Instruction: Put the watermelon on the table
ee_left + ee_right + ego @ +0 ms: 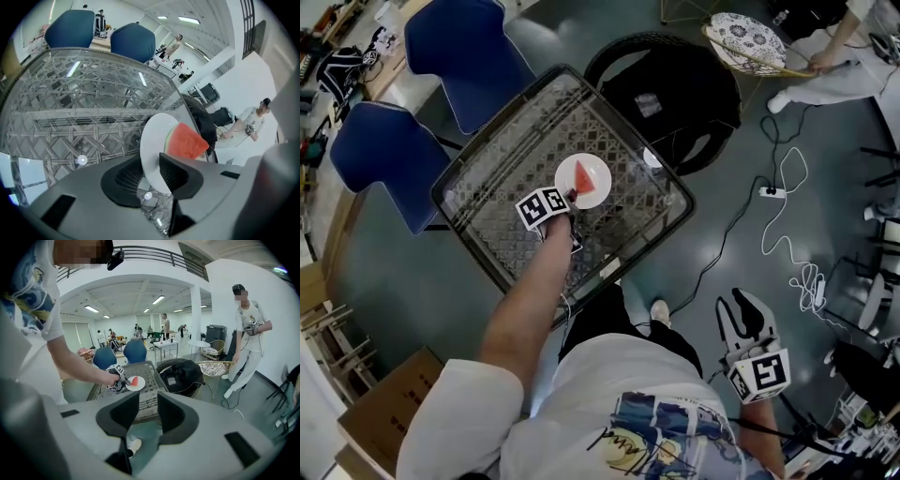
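**Operator:** Location of the watermelon (pixel 584 178)?

**Inspector:** The slice lies on a white plate (pixel 602 180). The plate rests flat on the table (pixel 497 202), roughly mid-surface and clear of all four edges.

**Operator:** Condition of the left gripper (pixel 150 168)?

**Inspector:** Released. Its jaws stand apart with the near rim of the plate between them, and the pads do not press on it. The arm reaches in over the table's near corner.

**Operator:** The right gripper (pixel 739 309)?

**Inspector:** Jaws apart, nothing between them. It hangs low at the person's right side, above the floor and well apart from the table.

**Operator:** Clearances around the table?

**Inspector:**
- Far-left side: two blue chairs (pixel 464 47) stand just beside the edge.
- Far-right side: a round black seat (pixel 675 89) with a dark bag on it sits against that edge.
- Near side: the person stands at the near corner.
- Table surface: bare around the plate on every side.

**Operator:** Floor room?

**Inspector:** Open grey floor lies to the person's right, crossed by a white cable (pixel 787 248). A cardboard box (pixel 389 408) sits at the near left. A second person (pixel 839 56) stands at the far right, well apart from the table.
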### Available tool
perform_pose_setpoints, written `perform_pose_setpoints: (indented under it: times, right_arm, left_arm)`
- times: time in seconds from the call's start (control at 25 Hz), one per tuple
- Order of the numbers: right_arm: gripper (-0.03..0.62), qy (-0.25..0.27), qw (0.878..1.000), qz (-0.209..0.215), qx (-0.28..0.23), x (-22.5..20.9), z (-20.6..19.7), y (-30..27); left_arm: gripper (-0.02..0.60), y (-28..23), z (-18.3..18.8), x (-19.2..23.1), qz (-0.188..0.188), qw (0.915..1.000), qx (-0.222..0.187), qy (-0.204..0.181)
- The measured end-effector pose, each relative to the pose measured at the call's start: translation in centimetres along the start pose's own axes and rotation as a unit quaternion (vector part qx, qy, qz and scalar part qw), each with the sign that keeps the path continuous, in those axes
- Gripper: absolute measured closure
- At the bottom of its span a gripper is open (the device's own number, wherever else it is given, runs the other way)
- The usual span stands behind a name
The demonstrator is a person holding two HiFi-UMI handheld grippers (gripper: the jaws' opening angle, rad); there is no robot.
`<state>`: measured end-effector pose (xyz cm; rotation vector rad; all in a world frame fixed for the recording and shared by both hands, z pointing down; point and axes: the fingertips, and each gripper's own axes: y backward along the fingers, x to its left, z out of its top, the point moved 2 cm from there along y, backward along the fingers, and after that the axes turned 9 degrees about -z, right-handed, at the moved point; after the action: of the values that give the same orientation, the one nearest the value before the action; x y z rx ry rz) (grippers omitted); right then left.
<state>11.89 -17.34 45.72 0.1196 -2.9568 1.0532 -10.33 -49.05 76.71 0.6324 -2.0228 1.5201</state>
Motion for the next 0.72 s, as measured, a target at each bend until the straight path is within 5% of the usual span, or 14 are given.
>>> perform_pose_setpoints:
  times: [0.52, 0.72]
  right_arm:
    - [0.471, -0.019, 1.0, -0.009, -0.001, -0.9, -1.3, 1.0]
    - [0.471, -0.018, 1.0, -0.006, -0.001, -1.0, -1.5, 1.0]
  left_arm:
    - [0.451, 0.2, 0.7, 0.8, 0.093, 0.9907, 0.04, -0.092]
    - [0.451, 0.4, 0.6, 0.7, 0.101, 0.9875, 0.032, -0.117]
